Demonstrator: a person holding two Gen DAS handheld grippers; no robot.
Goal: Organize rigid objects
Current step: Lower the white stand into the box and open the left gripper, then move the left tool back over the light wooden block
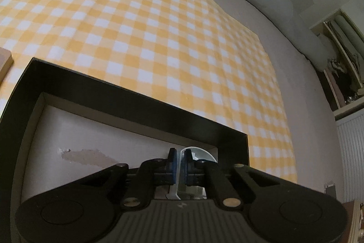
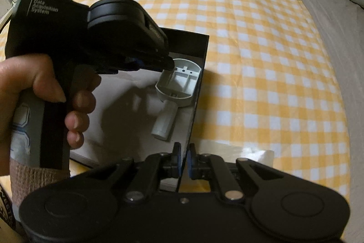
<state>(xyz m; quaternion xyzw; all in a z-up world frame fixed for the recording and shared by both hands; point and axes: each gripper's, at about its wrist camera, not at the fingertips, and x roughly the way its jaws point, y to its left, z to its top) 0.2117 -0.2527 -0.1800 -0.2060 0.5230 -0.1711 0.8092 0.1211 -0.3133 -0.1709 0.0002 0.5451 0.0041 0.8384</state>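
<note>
A white plastic housing with a short handle (image 2: 179, 83) lies inside the black box (image 2: 188, 42), against its right wall. A hand (image 2: 27, 88) holds my left gripper (image 2: 167, 65) over the box, pointing down, shut on the housing's far rim. In the left wrist view that gripper (image 1: 179, 153) pinches the thin white rim, and the housing's curved edge (image 1: 200, 152) shows just past the fingers. My right gripper (image 2: 184, 148) is shut on the near end of the box's right wall. The box (image 1: 136, 92) has a pale floor with a torn patch (image 1: 88, 157).
The box rests on a yellow and white checked cloth (image 2: 261, 49) spread over a grey padded surface (image 1: 307, 95). A crumpled pale scrap (image 2: 259, 156) lies on the cloth beside my right gripper. A cardboard edge (image 1: 4, 63) sits at the left, and shelves (image 1: 341, 60) stand beyond.
</note>
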